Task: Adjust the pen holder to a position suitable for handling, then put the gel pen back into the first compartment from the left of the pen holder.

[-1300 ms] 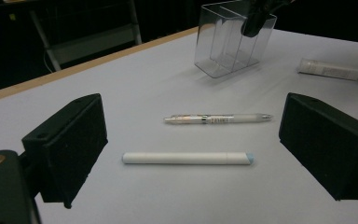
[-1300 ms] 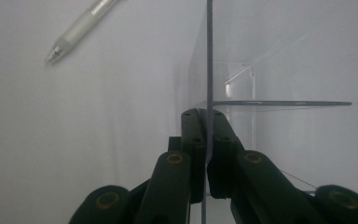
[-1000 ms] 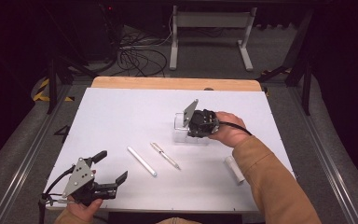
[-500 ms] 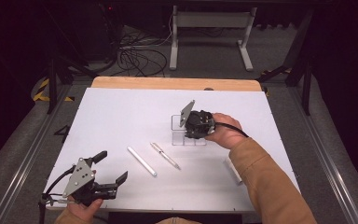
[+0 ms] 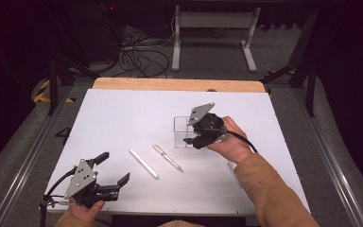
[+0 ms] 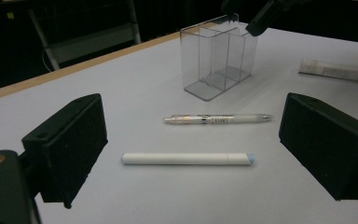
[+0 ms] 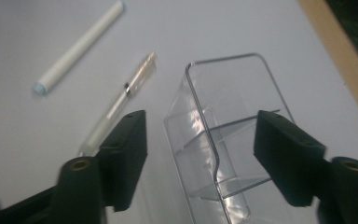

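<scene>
A clear plastic holder (image 5: pixel 183 132) with compartments stands upright on the white table (image 5: pixel 123 113), right of the middle. My right gripper (image 5: pixel 193 140) is at its near right side. Its jaws have just been opening and now stand open. In the right gripper view the holder (image 7: pixel 223 140) sits between them, and the pads do not press on it. A white marker (image 5: pixel 143 163) and a clear pen (image 5: pixel 168 157) lie side by side in front of the holder. My left gripper (image 5: pixel 115 167) rests open near the table's front left corner, facing the marker (image 6: pixel 186 158) and the pen (image 6: pixel 219 119).
A small white wrapper (image 6: pixel 330 70) lies to the right of the holder (image 6: pixel 219 56), close to the person's right sleeve (image 5: pixel 264 189). A wooden strip (image 5: pixel 179 84) runs along the table's far edge, with cables and a metal stand on the floor beyond.
The right gripper's jaws have come apart around the clear holder. The hand has drawn back a little toward the near right. The left gripper has kept still.
</scene>
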`<action>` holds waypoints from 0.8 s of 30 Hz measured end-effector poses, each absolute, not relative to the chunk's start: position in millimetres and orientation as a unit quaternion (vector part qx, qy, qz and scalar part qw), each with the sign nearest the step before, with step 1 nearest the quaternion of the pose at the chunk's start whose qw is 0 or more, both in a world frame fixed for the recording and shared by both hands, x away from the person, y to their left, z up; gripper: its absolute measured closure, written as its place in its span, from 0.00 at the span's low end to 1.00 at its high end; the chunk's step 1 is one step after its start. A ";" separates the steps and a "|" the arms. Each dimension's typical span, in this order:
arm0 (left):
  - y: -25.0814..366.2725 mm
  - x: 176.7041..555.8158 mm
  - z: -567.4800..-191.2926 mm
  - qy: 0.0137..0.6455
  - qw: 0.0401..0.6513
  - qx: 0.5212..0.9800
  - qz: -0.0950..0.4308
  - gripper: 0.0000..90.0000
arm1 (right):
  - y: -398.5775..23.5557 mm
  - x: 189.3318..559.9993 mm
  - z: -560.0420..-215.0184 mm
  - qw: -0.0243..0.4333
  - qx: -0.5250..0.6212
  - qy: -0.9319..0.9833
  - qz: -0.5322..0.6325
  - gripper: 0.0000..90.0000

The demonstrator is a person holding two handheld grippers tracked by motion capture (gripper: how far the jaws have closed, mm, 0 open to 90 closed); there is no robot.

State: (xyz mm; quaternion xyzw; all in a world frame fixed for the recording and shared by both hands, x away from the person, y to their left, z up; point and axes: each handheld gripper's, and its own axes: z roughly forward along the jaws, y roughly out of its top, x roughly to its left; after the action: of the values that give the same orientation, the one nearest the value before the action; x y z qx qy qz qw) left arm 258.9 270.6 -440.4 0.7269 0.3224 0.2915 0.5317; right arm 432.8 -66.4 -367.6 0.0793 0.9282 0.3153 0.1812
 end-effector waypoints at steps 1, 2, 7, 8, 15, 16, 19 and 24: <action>270.1 259.2 -440.4 0.323 0.532 0.727 0.290 0.09 | -67.2 429.0 -366.2 0.184 0.091 0.921 0.329 0.29; 269.9 259.4 -440.0 0.322 0.531 0.728 0.291 0.09 | -68.1 426.1 -364.8 0.181 0.097 0.918 0.339 0.25; 268.5 260.5 -439.9 0.320 0.533 0.728 0.290 0.09 | -70.7 414.7 -364.0 0.180 0.118 0.905 0.368 0.14; 268.4 260.4 -440.1 0.320 0.533 0.728 0.290 0.09 | -71.3 412.0 -364.3 0.182 0.121 0.902 0.374 0.13; 269.3 260.8 -439.8 0.320 0.533 0.727 0.291 0.09 | -78.6 405.8 -364.8 0.167 0.153 0.887 0.402 0.07; 269.7 261.1 -439.5 0.319 0.533 0.728 0.292 0.09 | -80.3 405.4 -364.5 0.157 0.159 0.884 0.411 0.06; 269.9 260.8 -439.6 0.319 0.532 0.728 0.292 0.09 | -81.7 404.6 -364.7 0.153 0.162 0.881 0.418 0.05; 269.6 260.8 -439.6 0.321 0.534 0.727 0.290 0.09 | -80.4 398.9 -366.0 0.153 0.171 0.878 0.420 0.01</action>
State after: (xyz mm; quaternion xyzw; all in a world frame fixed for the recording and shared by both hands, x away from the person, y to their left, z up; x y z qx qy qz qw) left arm 260.8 269.6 -439.6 0.7268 0.3207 0.2901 0.5337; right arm 398.9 -80.4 -366.0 0.1707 0.8780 0.4203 0.1525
